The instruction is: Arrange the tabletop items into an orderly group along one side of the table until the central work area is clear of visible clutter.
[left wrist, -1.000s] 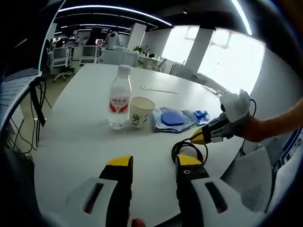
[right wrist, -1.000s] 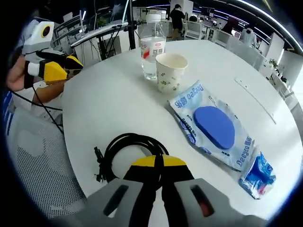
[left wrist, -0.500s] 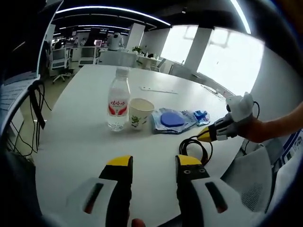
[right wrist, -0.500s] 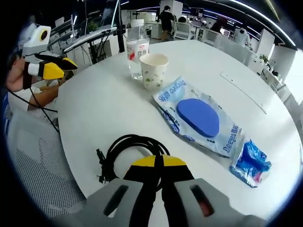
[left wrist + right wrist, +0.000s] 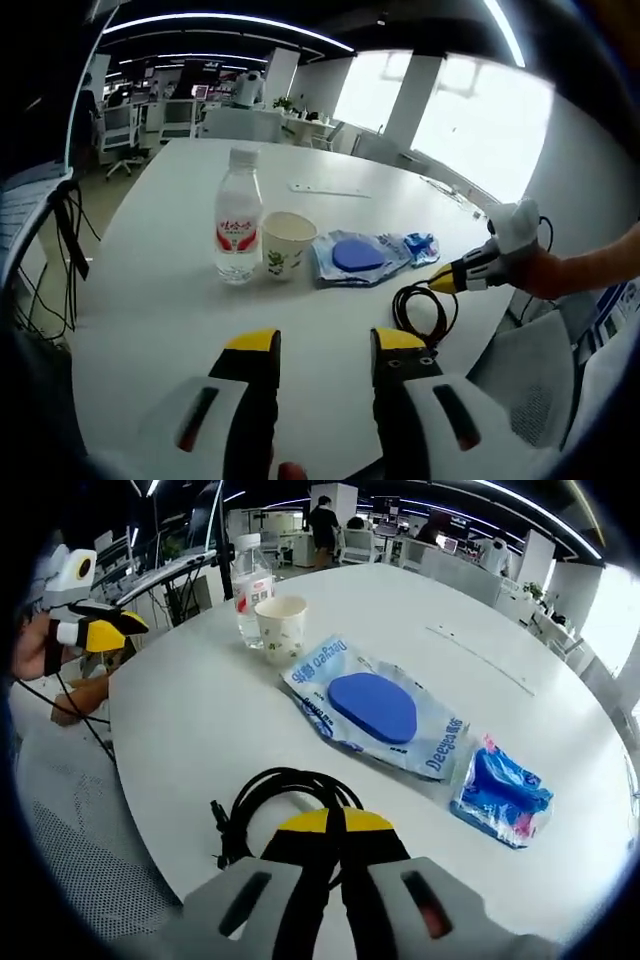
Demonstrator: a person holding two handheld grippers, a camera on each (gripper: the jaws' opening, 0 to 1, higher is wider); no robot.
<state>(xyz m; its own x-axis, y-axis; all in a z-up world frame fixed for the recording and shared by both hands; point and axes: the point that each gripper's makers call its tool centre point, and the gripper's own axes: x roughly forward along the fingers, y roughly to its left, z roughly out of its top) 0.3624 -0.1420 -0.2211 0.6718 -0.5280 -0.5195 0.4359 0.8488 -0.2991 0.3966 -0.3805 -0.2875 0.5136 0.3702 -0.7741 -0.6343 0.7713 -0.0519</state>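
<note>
A coiled black cable (image 5: pixel 283 792) lies at the near edge of the round white table (image 5: pixel 190 720), and my right gripper (image 5: pixel 335 823) is shut on its loop. Beyond it lie a wipes pack with a blue oval (image 5: pixel 378 709) and a small blue packet (image 5: pixel 499 794). A paper cup (image 5: pixel 281 628) and a water bottle (image 5: pixel 250 592) stand side by side farther off. My left gripper (image 5: pixel 325 343) hovers open over the table's near side, well short of the bottle (image 5: pixel 236 230) and cup (image 5: pixel 286 245). In the left gripper view, the right gripper (image 5: pixel 468 274) holds the cable (image 5: pixel 424 305) from the right.
A thin white strip (image 5: pixel 478 658) lies on the far part of the table. A mesh-backed chair (image 5: pixel 60 855) stands by the table's edge beside the cable. Desks, office chairs and a standing person (image 5: pixel 324 520) fill the room behind.
The right gripper has dragged the cable along the table's edge, farther from the bottle and cup. The left gripper stays open in much the same place.
</note>
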